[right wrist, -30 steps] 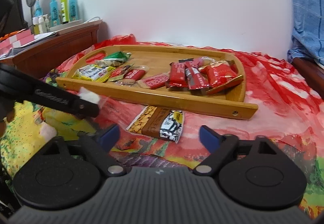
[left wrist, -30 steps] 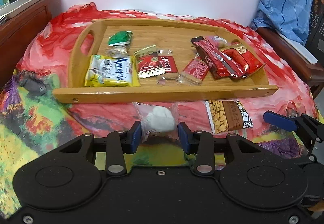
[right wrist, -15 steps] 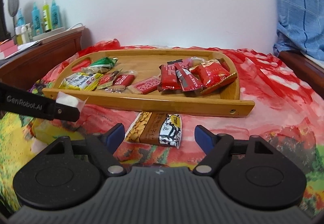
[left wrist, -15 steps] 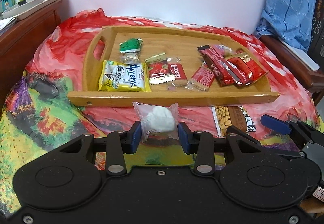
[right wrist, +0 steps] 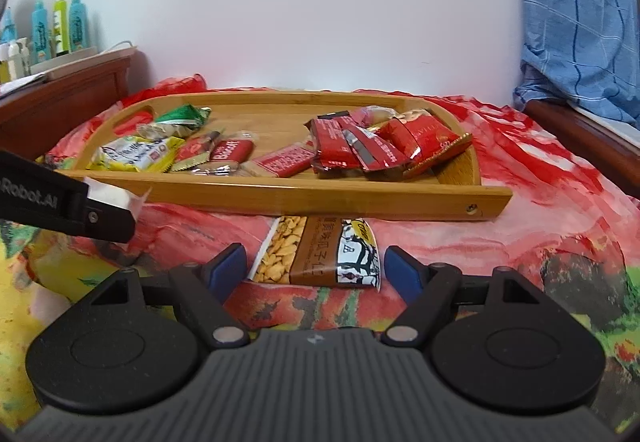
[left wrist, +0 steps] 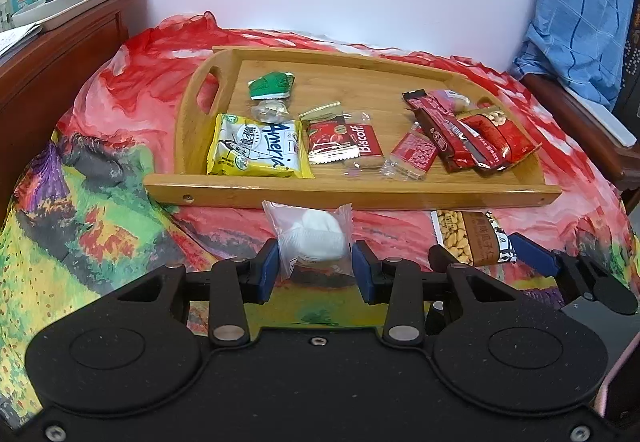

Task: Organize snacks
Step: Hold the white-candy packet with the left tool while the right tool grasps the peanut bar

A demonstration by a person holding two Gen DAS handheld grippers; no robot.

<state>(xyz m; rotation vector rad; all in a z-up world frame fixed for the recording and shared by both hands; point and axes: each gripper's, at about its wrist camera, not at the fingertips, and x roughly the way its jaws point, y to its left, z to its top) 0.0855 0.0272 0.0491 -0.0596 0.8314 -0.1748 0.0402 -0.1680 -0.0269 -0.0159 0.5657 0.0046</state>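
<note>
Bamboo tray: sits on the red patterned cloth, long front rail facing both cameras.
Tray left: yellow pack, green pack behind it, small clear-wrapped sweet between the two.
Tray middle: Biscoff pack, a red-and-gold sachet overlapping its left side, a red wafer to its right.
Tray right: pile of red bars, overlapping, up against the right end.
Left tongs: clenched on the white sweet; blue pads press the clear wrapper from both sides.
White sweet: held in front of the tray's front rail, outside the tray. From the right wrist view its wrapper pokes out past the left tongs' black finger.
Right tongs: released, pads spread wide, nothing between them touching.
Nut pack: flat on the cloth just in front of the tray rail, right of the white sweet, lying between the right tongs' spread pads; contact with either pad not evident.
Background: bottles on a wooden cabinet at left, blue checked fabric at right.
</note>
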